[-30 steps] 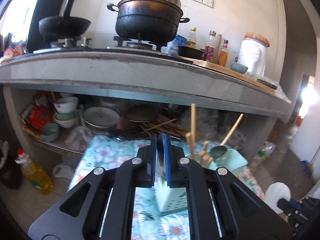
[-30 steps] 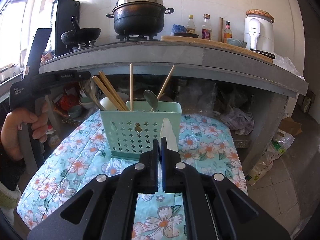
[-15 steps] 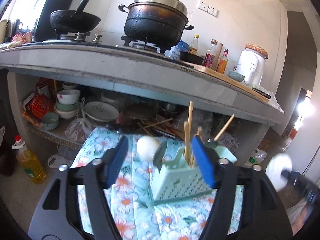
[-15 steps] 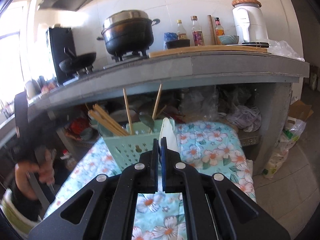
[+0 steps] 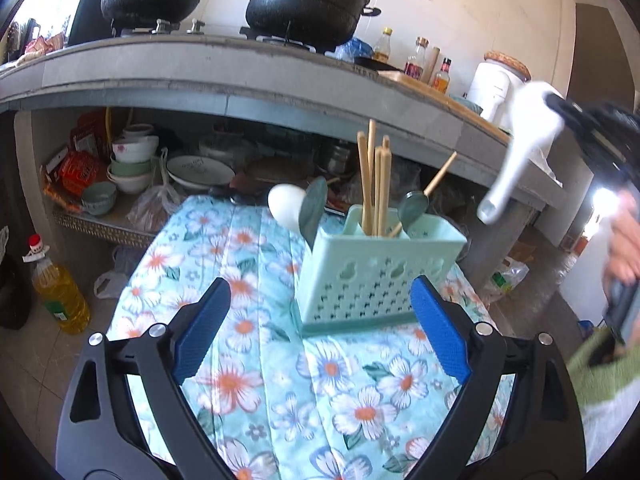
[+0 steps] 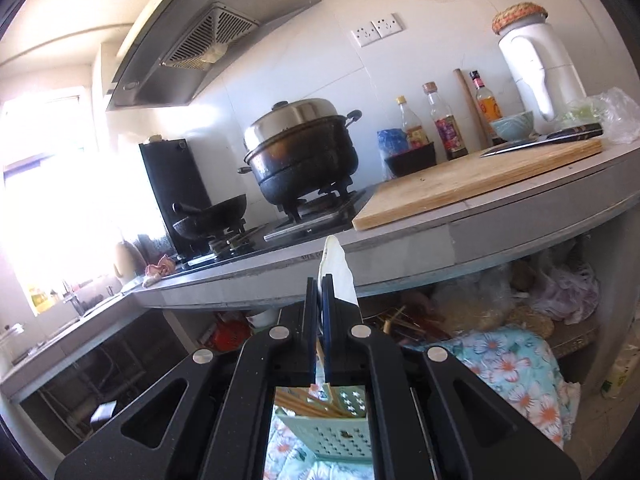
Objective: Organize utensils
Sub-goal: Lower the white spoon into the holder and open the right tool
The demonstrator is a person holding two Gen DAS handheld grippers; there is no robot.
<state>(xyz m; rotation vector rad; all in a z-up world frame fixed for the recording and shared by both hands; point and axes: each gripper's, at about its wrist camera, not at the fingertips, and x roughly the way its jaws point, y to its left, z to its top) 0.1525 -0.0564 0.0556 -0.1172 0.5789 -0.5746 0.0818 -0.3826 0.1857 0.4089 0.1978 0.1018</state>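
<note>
Left wrist view: the left gripper is spread wide and empty, the mint utensil caddy just ahead between its fingers; the white spoon hangs up to the right, handle slanting down toward the caddy. Right wrist view: the right gripper pinches that spoon, the caddy below it.

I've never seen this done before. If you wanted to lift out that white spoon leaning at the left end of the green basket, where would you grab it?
Likely by the white spoon's bowl, which alone sticks out above the green basket; its handle is hidden inside. It leans out to the left beside a grey-green spoon, so come from above and the left, fingers either side of the bowl. The open left tool is free for that.
</note>
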